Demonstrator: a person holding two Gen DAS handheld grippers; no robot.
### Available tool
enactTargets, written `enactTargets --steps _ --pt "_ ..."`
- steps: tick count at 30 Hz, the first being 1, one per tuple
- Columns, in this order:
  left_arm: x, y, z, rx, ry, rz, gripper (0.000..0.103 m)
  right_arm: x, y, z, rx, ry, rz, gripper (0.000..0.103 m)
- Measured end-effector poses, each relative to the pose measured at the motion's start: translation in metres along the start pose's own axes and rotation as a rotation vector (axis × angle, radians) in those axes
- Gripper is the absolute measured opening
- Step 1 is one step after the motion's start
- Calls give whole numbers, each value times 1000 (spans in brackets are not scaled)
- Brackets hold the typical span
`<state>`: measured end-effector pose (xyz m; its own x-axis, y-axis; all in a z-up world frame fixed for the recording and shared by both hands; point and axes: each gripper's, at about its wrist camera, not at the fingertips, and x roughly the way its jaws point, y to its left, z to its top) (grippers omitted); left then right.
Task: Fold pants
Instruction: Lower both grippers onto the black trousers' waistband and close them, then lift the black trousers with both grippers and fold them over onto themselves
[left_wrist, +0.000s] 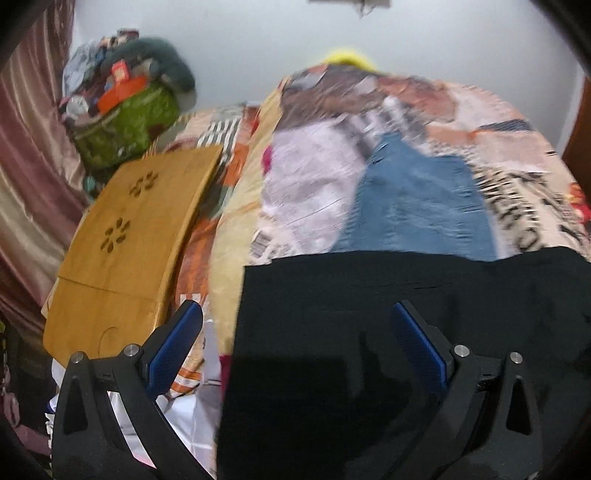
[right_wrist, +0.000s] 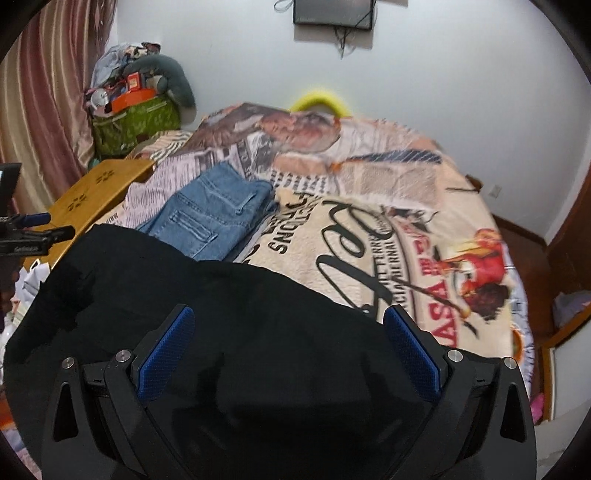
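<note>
Black pants (left_wrist: 369, 332) lie spread on the near part of the bed, also in the right wrist view (right_wrist: 240, 332). My left gripper (left_wrist: 297, 314) is open, hovering over the pants' left edge, one finger off the cloth. My right gripper (right_wrist: 288, 317) is open above the middle of the black pants, holding nothing. Folded blue jeans (right_wrist: 210, 218) lie beyond the black pants, also in the left wrist view (left_wrist: 417, 206), blurred. The left gripper's side shows at the left edge of the right wrist view (right_wrist: 33, 230).
A printed blanket (right_wrist: 388, 221) covers the bed. A wooden lap table (left_wrist: 125, 236) lies at the bed's left. A green bag (right_wrist: 136, 122) piled with clutter stands by the curtain (right_wrist: 44, 103). A yellow object (right_wrist: 321, 99) sits at the wall. A wooden frame (right_wrist: 569, 258) stands at right.
</note>
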<state>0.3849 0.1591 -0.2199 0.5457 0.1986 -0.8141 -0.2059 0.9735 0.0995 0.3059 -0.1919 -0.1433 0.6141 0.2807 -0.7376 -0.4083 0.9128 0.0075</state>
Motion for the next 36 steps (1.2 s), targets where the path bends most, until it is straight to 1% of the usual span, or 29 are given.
enactTargets --steps 2,3,4,6,7,10,11,12,13,14,17,19,20,22,23,25,26,27,28,29,30,31,33,36 --pt "21 11 3 -26 41 34 102 14 -3 5 -8 20 7 101" --pt "30 15 4 -39 60 33 99 19 -4 7 -13 27 7 100" --pt "38 19 4 -47 83 22 92 26 -5 8 -18 39 14 100" --pt "56 23 5 -62 139 -12 85 38 -8 12 -21 66 26 96" --pt "62 23 5 -65 154 -20 84 45 -9 13 -22 77 30 95" --pt "77 21 7 -66 168 -31 84 59 -12 16 -16 106 48 93" --pt "81 20 9 -67 171 -38 83 64 -13 17 -15 117 62 91" --pt "83 20 9 -70 173 -46 80 69 -14 17 -12 128 79 87" --pt "87 20 10 -76 178 -60 75 73 -13 18 -9 138 93 85" --pt "89 19 11 -82 180 -62 74 76 -13 19 -8 146 105 82" --pt "88 14 14 -60 163 -48 65 87 -10 19 -20 174 129 75" --pt "86 12 15 -50 151 -30 54 90 -5 18 -38 169 121 70" --pt "84 12 15 -46 146 -20 52 91 -4 17 -45 166 122 64" --pt "81 11 15 -37 137 -12 44 92 0 16 -54 167 126 50" --pt "79 10 15 -33 133 -8 41 93 2 15 -54 175 144 42" --pt "75 8 14 -18 128 1 34 92 6 14 -68 165 126 38" --pt "73 6 14 -14 124 6 33 91 8 13 -82 160 120 32" --pt "70 6 14 -11 119 10 29 88 9 12 -90 151 116 23" --pt "66 6 14 -10 112 23 16 86 9 12 -88 147 117 20" --pt "63 6 13 -9 105 46 11 83 9 12 -83 144 121 13" --pt "57 9 13 -14 97 71 2 80 10 12 -81 141 120 10" --pt "53 11 13 -23 90 80 2 76 10 12 -80 137 120 9" --pt "40 16 13 -36 70 70 2 68 12 11 -76 127 115 7" --pt "17 19 10 -22 28 67 2 49 16 10 -73 99 117 6"
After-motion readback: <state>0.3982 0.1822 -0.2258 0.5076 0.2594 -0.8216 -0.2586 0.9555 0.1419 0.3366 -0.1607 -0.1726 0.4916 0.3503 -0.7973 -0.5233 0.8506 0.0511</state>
